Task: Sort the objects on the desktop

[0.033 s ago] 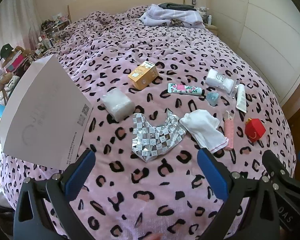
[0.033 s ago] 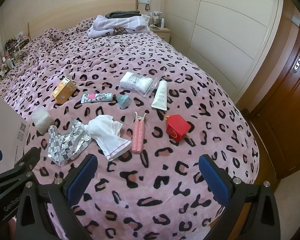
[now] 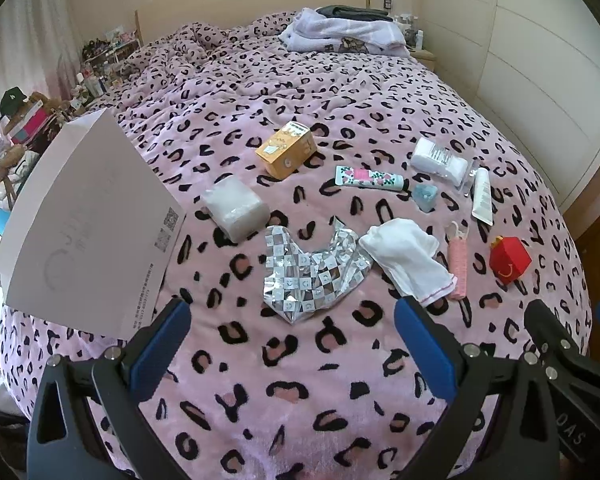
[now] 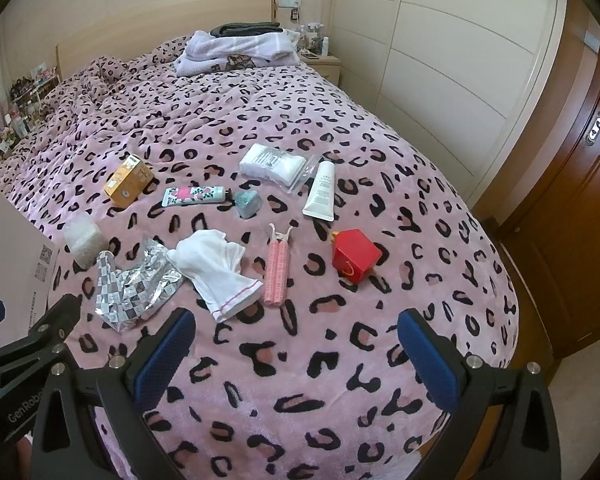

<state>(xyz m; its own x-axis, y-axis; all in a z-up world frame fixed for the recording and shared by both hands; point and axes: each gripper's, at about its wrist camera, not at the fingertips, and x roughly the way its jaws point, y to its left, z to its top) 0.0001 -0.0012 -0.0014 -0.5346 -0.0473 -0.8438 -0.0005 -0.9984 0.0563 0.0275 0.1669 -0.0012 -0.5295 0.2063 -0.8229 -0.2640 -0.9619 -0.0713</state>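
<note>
Small objects lie on a pink leopard-print bed (image 3: 300, 360): an orange box (image 3: 286, 154), a floral tube (image 3: 368, 178), a white tissue pack (image 3: 236, 208), a silver checkered bag (image 3: 308, 272), a white cloth (image 3: 408, 260), a pink clip (image 3: 458, 262), a red box (image 3: 510, 260), a white tube (image 3: 482, 196), a cotton pad pack (image 3: 438, 158) and a small teal item (image 3: 425, 197). My left gripper (image 3: 292, 344) is open and empty, in front of the silver bag. My right gripper (image 4: 296, 350) is open and empty, in front of the pink clip (image 4: 277, 268) and red box (image 4: 356, 260).
A large white cardboard box (image 3: 88, 232) stands at the bed's left edge. Folded laundry (image 3: 340, 34) lies near the headboard. A white wardrobe (image 4: 440, 60) and a wooden door (image 4: 572, 220) stand to the right. Cluttered shelves (image 3: 96, 72) line the left side.
</note>
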